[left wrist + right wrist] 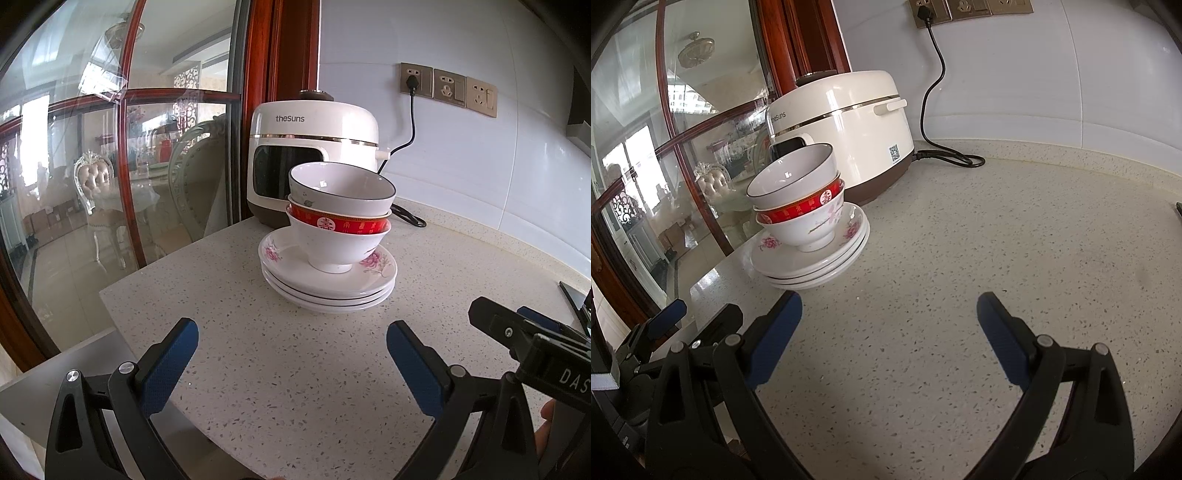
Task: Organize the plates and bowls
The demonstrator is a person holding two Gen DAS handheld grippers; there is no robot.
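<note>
Surface: speckled surface [332, 369] is carrying bowls [340, 218] on plates [328, 288], frame centre.
Claws: left claw [291, 350] and right claw [889, 317] are gaping, empty.
Risk: a knock is likely toppling the stack.

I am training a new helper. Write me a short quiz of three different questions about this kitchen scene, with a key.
1. True or false: the left gripper holds a bowl.
2. How many plates are in the pile on the counter?
3. The bowl with the red band stands: A) on the top plate, B) inside the rice cooker, C) on the bare counter.

Key: 1. False; both it and the right gripper are open and hold nothing. 2. Three. 3. A.
</note>
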